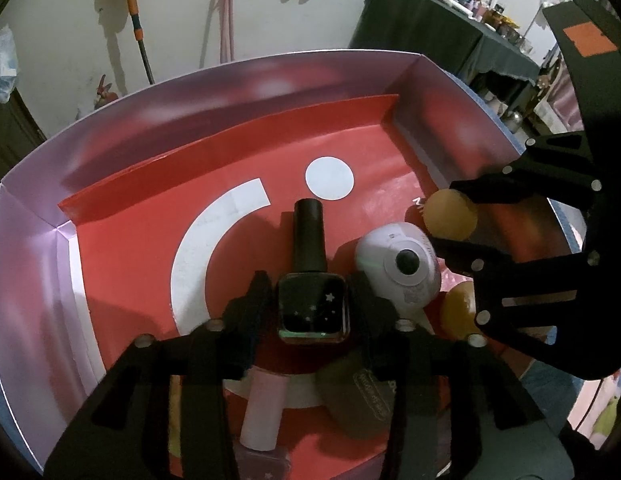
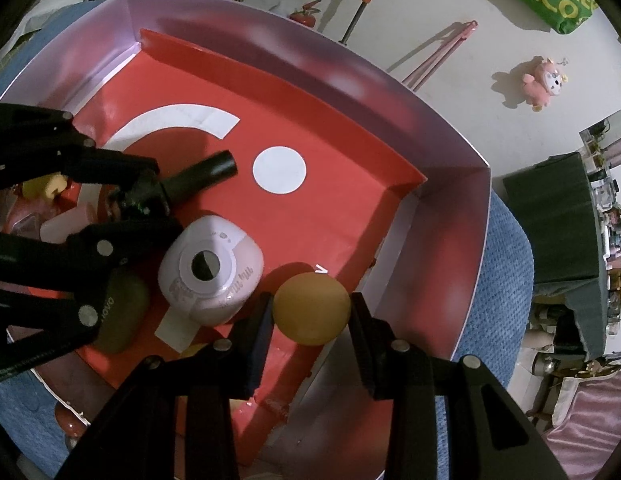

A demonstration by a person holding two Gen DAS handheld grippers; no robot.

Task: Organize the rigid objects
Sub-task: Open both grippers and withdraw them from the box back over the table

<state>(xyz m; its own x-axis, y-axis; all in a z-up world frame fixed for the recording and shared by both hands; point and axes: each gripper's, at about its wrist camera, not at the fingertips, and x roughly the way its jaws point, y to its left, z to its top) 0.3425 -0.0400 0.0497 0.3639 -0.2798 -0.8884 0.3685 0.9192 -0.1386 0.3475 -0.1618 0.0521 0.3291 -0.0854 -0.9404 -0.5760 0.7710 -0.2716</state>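
Both wrists close over box (image 1: 230,92) (downward).

Dark nail-polish bottle (image 1: 312,280) and orange ball (image 2: 311,309) — inside red box (image 1: 130,216)

The pale pink bottle with a mauve base (image 1: 262,416) is half covered by the black left tool (image 1: 312,308) and cut off at the left wrist picture's lower edge. The olive-green rounded case (image 1: 362,396) shows only between the fingers, its embossed label too blurred to read. In the right wrist view the yellow toy (image 2: 42,186) and a translucent white bottle (image 2: 64,222) lie largely behind the left tool. The cluttered dark-clothed surface (image 2: 558,216) at the right holds items too small to identify. The grey print on the white rounded gadget (image 2: 210,268) is illegible.
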